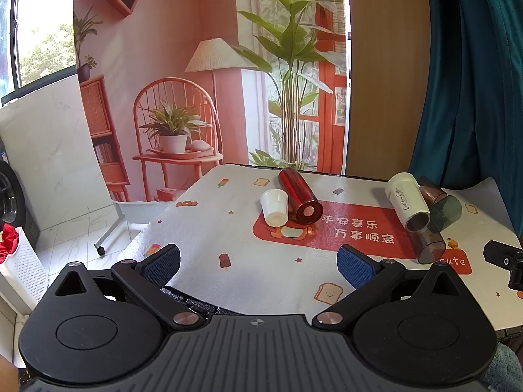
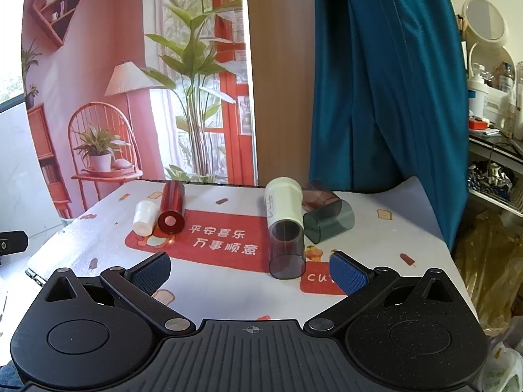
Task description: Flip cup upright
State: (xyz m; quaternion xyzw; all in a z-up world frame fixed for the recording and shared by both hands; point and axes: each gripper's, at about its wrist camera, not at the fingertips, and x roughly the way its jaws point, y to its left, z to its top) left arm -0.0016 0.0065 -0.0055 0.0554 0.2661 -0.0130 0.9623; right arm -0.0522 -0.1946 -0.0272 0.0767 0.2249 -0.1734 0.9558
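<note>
Several cups lie on their sides on the table mat. A small white cup (image 1: 274,207) lies next to a red cup (image 1: 299,197) at the left; both show in the right wrist view, white (image 2: 144,217) and red (image 2: 171,210). At the right lie a cream cup (image 1: 407,201) (image 2: 282,204), a smoky clear cup (image 2: 287,250) (image 1: 428,245), a dark green cup (image 2: 328,222) and a brown cup (image 2: 318,194). My left gripper (image 1: 258,261) is open and empty, short of the cups. My right gripper (image 2: 250,269) is open and empty, just short of the smoky cup.
The table carries a white printed mat (image 1: 228,228) with a red panel (image 2: 225,238). A room backdrop (image 1: 163,81) and a teal curtain (image 2: 376,81) stand behind. A white basket (image 1: 19,268) is at the left, shelves (image 2: 490,163) at the right.
</note>
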